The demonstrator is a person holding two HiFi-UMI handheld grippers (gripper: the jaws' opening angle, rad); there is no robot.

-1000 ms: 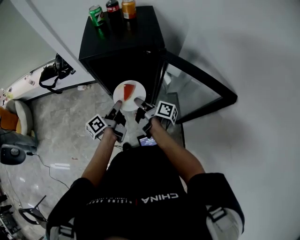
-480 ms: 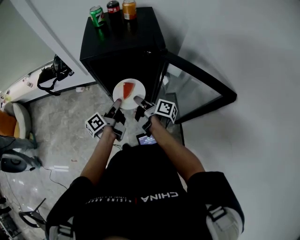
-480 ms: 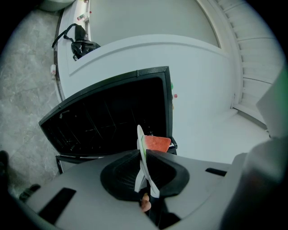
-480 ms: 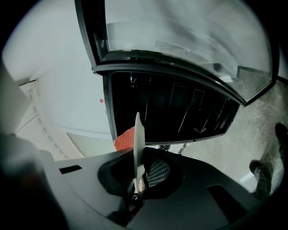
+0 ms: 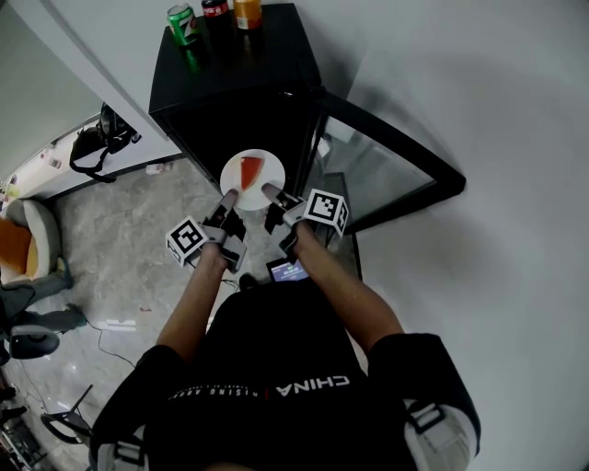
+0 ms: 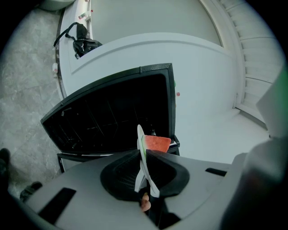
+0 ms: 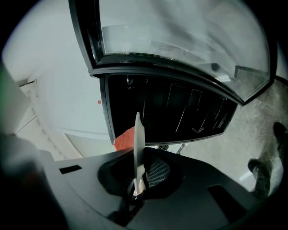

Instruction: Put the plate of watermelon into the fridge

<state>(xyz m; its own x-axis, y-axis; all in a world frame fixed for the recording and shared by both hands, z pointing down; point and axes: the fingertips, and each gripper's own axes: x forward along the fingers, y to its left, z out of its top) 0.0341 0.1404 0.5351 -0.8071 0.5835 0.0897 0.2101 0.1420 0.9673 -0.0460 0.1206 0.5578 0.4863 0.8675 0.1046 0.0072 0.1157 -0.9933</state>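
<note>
**Plate [image 5: 272, 171] of watermelon held in front of the open fridge [image 5: 241, 78]**

I hold the white plate with both grippers, just in front of the black fridge. The plate is not inside yet.

The red watermelon slice [image 5: 250, 169] lies on the plate, on the side toward the fridge.

My left gripper [image 5: 227, 196] pinches the rim on the side away from the fridge. Its jaws are close together and tight on the thin edge. My right gripper [image 5: 270, 192] pinches the same side of the rim, just beside the left one. Its jaws are also narrow and squeeze the plate.

The fridge's glass door [image 5: 391, 175] stands wide open, swung out to the right of the fridge. Inside the fridge it is dark, and I can see wire shelves.

A green can [image 5: 181, 20], a red can [image 5: 214, 7] and an orange can [image 5: 247, 9] stand on top of the fridge.
</note>
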